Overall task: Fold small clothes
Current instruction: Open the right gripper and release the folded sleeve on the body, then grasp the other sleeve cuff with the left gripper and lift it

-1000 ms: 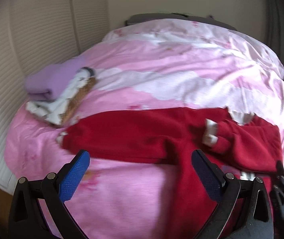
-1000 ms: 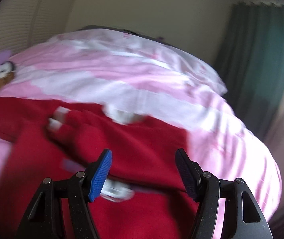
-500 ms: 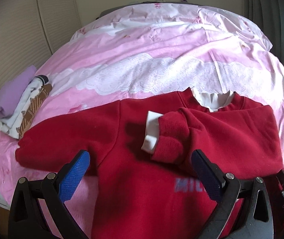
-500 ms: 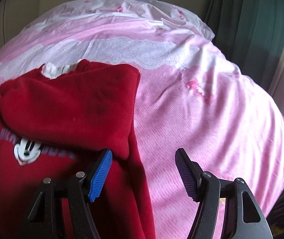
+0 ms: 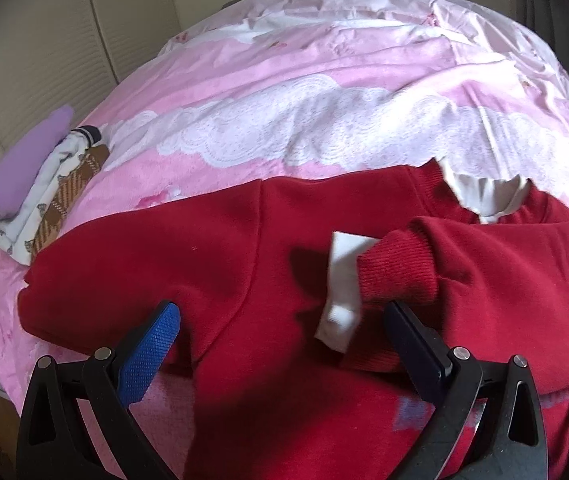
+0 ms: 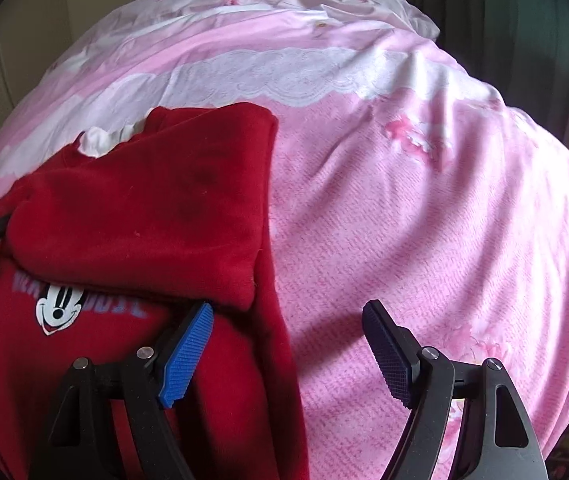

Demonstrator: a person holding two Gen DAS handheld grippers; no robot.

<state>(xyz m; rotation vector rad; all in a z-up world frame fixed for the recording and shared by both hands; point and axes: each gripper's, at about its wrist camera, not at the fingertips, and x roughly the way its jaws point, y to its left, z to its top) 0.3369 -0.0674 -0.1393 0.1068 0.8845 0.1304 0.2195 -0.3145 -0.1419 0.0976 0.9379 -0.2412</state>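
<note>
Soft daylight, fisheye-warped, dark-vignetted edges.

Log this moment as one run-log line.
red sweatshirt: flat on bed, one sleeve folded across | left gripper: open | right gripper: open

Both wrist cameras look down close over the bed (image 5: 324, 92), left over the red sweatshirt's (image 5: 244, 248) chest, right over its folded edge, sharing the sweatshirt.
</note>
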